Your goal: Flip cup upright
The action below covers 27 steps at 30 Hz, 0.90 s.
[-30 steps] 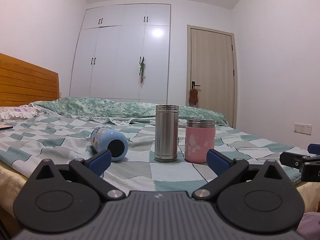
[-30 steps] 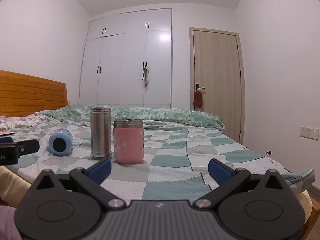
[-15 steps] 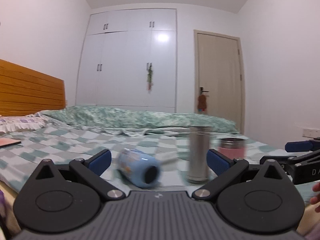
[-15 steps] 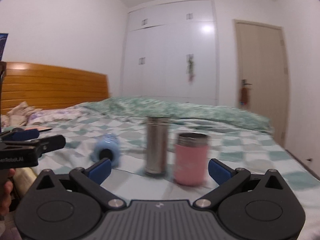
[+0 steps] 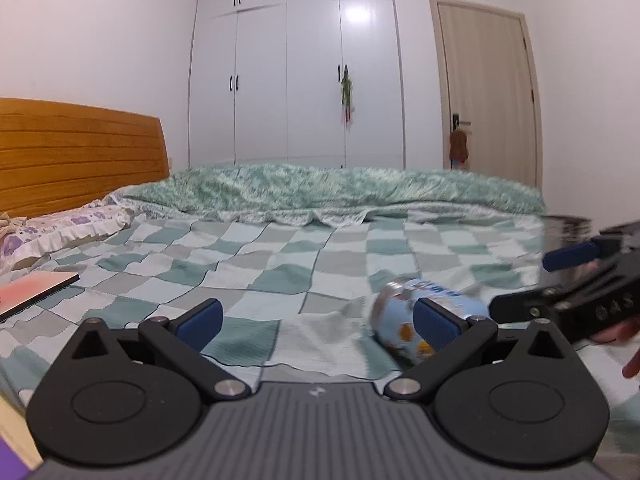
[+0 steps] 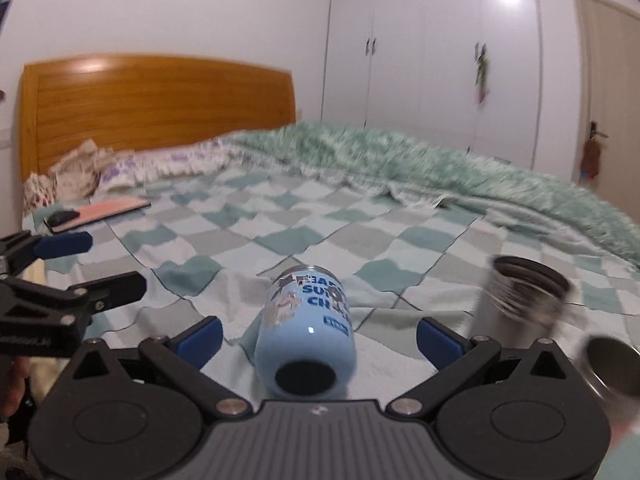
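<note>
We see three drinking vessels on the bed (image 6: 280, 236), which is covered in a green and white checked blanket: one light blue cup (image 6: 308, 336) lying on its side, one steel flask (image 6: 520, 304) standing upright, and the steel rim of a third container (image 6: 612, 368) at the lower right edge. The right wrist view shows all three, with the blue cup's dark round end facing us and its printed side turned up. The left wrist view shows the blue cup (image 5: 404, 316) lying on its side, partly hidden behind one finger, and only a blurred sliver of the flask at the right edge. The right gripper (image 6: 318, 338) has its fingers wide apart on either side of the cup, close to it but not touching it. The left gripper (image 5: 316, 316) also has its fingers wide apart and holds nothing; the cup lies by its right finger. Each view catches the other gripper at its edge, held in a hand. One pink flat object (image 6: 108, 210) lies far off near the pillows.
</note>
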Each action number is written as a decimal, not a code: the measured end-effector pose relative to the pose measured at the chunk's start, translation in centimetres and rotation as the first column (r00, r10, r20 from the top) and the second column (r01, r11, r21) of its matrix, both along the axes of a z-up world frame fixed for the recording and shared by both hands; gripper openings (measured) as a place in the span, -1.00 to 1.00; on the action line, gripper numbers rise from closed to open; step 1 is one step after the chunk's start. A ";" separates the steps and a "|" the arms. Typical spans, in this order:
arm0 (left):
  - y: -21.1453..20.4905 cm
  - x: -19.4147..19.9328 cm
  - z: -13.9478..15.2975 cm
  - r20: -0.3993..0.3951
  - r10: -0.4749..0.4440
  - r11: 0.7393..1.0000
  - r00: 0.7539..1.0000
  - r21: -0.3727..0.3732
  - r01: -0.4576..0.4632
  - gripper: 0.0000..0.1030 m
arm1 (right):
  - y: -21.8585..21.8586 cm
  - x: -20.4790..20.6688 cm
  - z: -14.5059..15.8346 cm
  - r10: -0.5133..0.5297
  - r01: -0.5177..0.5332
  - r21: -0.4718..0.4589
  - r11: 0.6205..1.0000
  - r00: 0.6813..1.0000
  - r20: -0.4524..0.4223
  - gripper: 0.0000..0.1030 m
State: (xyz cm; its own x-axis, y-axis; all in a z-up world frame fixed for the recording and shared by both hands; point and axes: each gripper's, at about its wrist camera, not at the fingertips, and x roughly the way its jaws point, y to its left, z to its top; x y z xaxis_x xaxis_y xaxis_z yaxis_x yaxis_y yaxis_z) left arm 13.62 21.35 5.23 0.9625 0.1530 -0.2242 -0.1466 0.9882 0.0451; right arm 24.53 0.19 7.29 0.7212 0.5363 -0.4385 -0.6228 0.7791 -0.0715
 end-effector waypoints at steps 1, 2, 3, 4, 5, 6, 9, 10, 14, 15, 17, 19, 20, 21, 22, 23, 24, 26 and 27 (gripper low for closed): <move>0.4 0.7 -0.1 -0.010 -0.001 1.000 1.000 0.010 0.001 1.00 | 0.8 1.2 -0.1 0.002 -0.002 -0.016 1.000 1.000 -0.021 1.00; 0.7 1.2 -0.3 -0.019 -0.001 1.000 1.000 0.021 0.002 1.00 | 1.6 2.5 -0.3 0.005 -0.007 -0.035 0.999 0.999 -0.052 1.00; 1.0 1.8 -0.4 -0.031 -0.002 0.999 1.000 0.033 0.003 1.00 | 2.4 3.5 -0.4 0.012 -0.017 -0.053 0.998 0.997 -0.082 1.00; 1.3 2.4 -0.6 -0.047 -0.006 0.999 0.999 0.045 0.008 1.00 | 3.0 4.6 -0.5 0.017 -0.025 -0.069 0.997 0.994 -0.108 1.00; 1.5 3.0 -0.9 -0.058 -0.009 0.999 0.998 0.053 0.012 1.00 | 3.6 5.6 -0.8 0.015 -0.026 -0.085 0.996 0.991 -0.132 1.00; 1.7 3.4 -1.1 -0.066 -0.014 0.998 0.998 0.055 0.018 1.00 | 4.0 6.4 -0.9 0.015 -0.030 -0.095 0.995 0.989 -0.147 1.00; 1.8 4.4 -1.7 -0.096 -0.025 0.997 0.995 0.064 0.031 1.00 | 5.5 8.5 -1.7 0.025 -0.051 -0.127 0.991 0.980 -0.198 1.00; 1.9 4.5 -1.9 -0.101 -0.028 0.997 0.995 0.067 0.035 1.00 | 5.9 9.1 -2.0 0.028 -0.058 -0.135 0.989 0.977 -0.213 1.00; 2.1 5.6 -2.9 -0.141 -0.025 0.997 0.990 0.066 0.034 1.00 | 7.0 11.1 -3.3 0.010 -0.061 -0.169 0.984 0.957 -0.290 1.00; 2.3 5.8 -3.1 -0.152 -0.025 0.998 0.988 0.058 0.035 1.00 | 7.2 11.5 -3.6 0.006 -0.063 -0.177 0.982 0.953 -0.304 1.00; 2.8 6.1 -3.2 -0.162 -0.032 0.999 0.986 0.035 0.039 1.00 | 7.8 12.3 -4.4 -0.001 -0.070 -0.191 0.979 0.937 -0.348 1.00; 3.0 6.2 -3.1 -0.161 -0.032 0.999 0.986 0.033 0.038 1.00 | 8.3 13.0 -5.1 -0.007 -0.078 -0.203 0.976 0.923 -0.384 0.90; 3.0 6.1 -3.1 -0.164 -0.030 0.999 0.986 0.035 0.037 1.00 | 8.5 13.3 -5.5 -0.002 -0.087 -0.201 0.976 0.914 -0.405 0.73; 3.0 6.1 -3.0 -0.166 -0.032 0.999 0.986 0.034 0.038 1.00 | 8.6 13.5 -5.8 0.006 -0.097 -0.186 0.978 0.900 -0.435 0.62; 3.0 6.0 -3.0 -0.165 -0.033 0.999 0.986 0.037 0.040 1.00 | 8.7 13.5 -5.8 -0.008 -0.082 -0.184 0.980 0.896 -0.444 0.62; 2.9 5.8 -2.9 -0.163 -0.032 0.998 0.986 0.042 0.039 1.00 | 8.7 13.2 -5.8 -0.010 -0.079 -0.185 0.980 0.900 -0.435 0.62; 2.8 5.6 -2.9 -0.159 -0.032 0.998 0.987 0.049 0.041 1.00 | 8.7 12.9 -5.7 -0.006 -0.080 -0.184 0.980 0.904 -0.426 0.62; 2.5 5.1 -2.6 -0.158 -0.041 0.998 0.987 0.047 0.049 1.00 | 8.3 12.2 -5.6 -0.006 -0.078 -0.177 0.981 0.903 -0.430 0.62; 2.3 4.7 -2.4 -0.156 -0.045 0.998 0.987 0.045 0.053 1.00 | 8.2 11.9 -5.5 -0.004 -0.079 -0.174 0.982 0.901 -0.434 0.62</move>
State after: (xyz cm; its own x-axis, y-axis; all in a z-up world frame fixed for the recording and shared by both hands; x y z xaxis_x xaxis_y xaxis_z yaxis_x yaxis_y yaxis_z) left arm 18.30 23.66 2.87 0.9235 0.1205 -0.3642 -0.0853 0.9901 0.1113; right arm 36.38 8.34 1.83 0.4204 0.4399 -0.7936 -0.6533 0.7537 0.0717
